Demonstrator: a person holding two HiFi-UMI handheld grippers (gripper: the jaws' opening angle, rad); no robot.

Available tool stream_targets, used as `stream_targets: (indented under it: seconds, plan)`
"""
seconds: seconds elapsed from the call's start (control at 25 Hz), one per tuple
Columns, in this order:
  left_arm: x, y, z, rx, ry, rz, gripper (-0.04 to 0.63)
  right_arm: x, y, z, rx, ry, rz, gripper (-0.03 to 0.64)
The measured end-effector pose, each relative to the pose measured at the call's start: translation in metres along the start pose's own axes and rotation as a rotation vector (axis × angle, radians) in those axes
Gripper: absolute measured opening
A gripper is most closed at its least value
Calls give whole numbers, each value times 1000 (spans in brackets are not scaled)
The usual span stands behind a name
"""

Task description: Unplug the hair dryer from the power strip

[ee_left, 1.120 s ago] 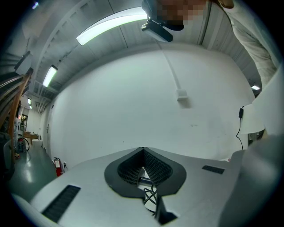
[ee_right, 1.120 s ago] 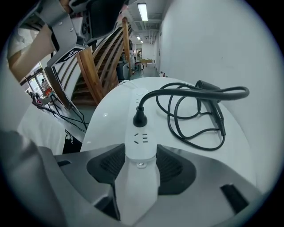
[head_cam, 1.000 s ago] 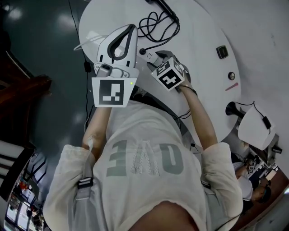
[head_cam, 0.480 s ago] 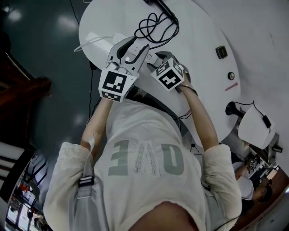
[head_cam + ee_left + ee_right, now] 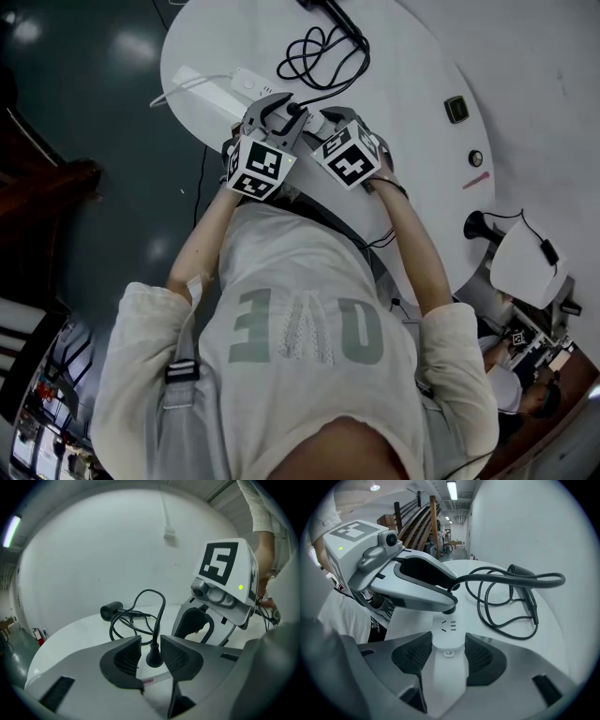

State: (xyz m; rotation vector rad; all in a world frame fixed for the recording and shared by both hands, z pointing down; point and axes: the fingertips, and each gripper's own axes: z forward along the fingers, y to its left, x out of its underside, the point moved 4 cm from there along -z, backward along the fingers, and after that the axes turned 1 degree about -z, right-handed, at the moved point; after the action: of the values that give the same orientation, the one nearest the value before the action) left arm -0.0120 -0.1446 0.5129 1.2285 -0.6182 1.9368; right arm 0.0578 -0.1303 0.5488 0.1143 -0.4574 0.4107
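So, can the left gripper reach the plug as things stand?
Probably yes: the plug stands between the opening jaws of the left gripper, with nothing in the way. The right gripper only grips the power strip beside it.

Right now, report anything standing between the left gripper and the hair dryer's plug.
Nothing visible does. The plug sits between the left gripper's fingers, which are opening and not pressing it.

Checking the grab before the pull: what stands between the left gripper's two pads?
In the left gripper view, the hair dryer's black plug stands between the opening jaws of the left gripper, not clamped yet.
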Motion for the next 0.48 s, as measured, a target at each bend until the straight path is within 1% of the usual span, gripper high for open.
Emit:
stream_targets:
  seconds: [0.04, 0.08, 0.16, 0.28, 0.48]
  plan:
    - [2, -1, 2, -1, 5, 6, 124, 0, 0, 0, -1, 0, 0, 232]
    - [3, -2, 4, 1, 4, 9, 117, 0, 0, 0, -1, 1, 1, 232]
    - [3, -5, 6, 4, -8, 0, 69, 0, 0, 0, -2, 3, 1, 232]
    - [3, -5, 5, 2, -20, -30, 60, 0, 0, 0, 0, 3, 0, 232]
    - [2, -6, 5, 22, -12, -7, 57, 0, 0, 0, -3, 21, -4, 232]
